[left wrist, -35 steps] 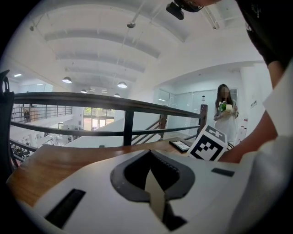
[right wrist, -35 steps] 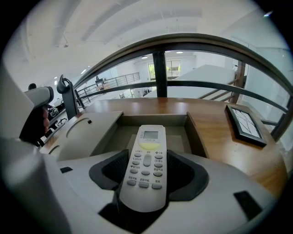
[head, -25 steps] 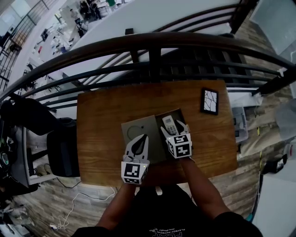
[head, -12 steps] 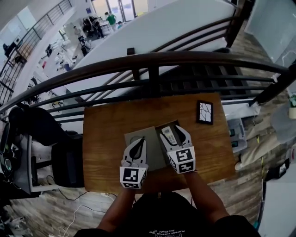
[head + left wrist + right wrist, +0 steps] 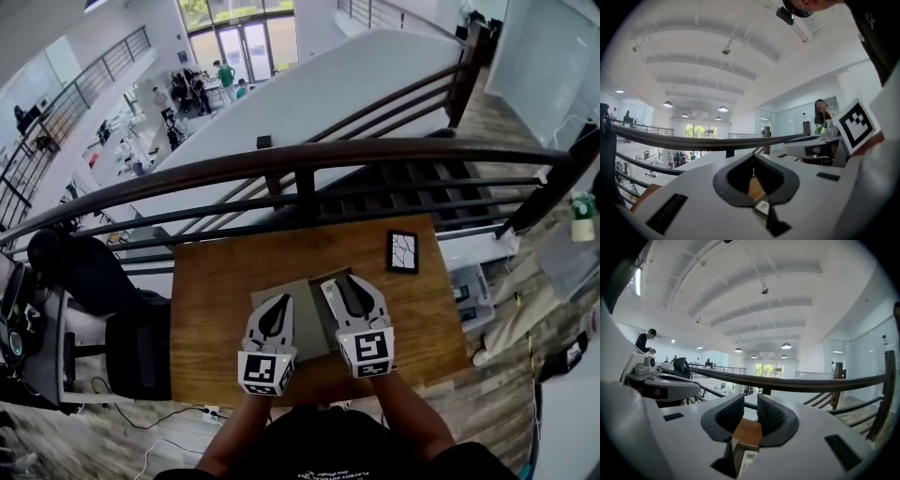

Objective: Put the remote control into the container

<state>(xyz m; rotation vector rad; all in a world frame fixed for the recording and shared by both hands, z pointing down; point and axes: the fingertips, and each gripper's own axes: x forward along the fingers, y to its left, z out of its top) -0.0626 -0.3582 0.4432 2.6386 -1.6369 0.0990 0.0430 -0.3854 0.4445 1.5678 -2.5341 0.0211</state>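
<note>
One remote control (image 5: 748, 461): white; only its near end shows, low in the right gripper view, beneath the jaws and just beside a grey wall. In the head view the right gripper covers it.
Where it lies: inside the container (image 5: 325, 278), a dark open box on the table; the gripper hides most of the box from above.
Right gripper (image 5: 345, 284): hovers directly over the container, pointing away from the person.
Right jaws: a narrow gap remains between the ribbed pads (image 5: 769, 416) and they are closing. Nothing stands between them; brown table shows through the gap, and the remote sits below, untouched.
Left gripper (image 5: 278, 298): just beside the right one, over a flat grey panel (image 5: 309, 323) that lies against the container's left side.
Left jaws: tips together (image 5: 753, 159), closed on nothing; only wood shows through the loop behind the tips.
Marker cubes: one on each gripper, near the person's hands at the table's near edge.
Table (image 5: 216, 309): wooden and rectangular, set against a dark railing (image 5: 300, 159).
Far right of the table: a small dark-framed panel with a pale, line-marked face (image 5: 403, 251), well apart from the container.
Left of the table: a dark chair (image 5: 131, 347).
Beyond the railing: a lower floor with people.
</note>
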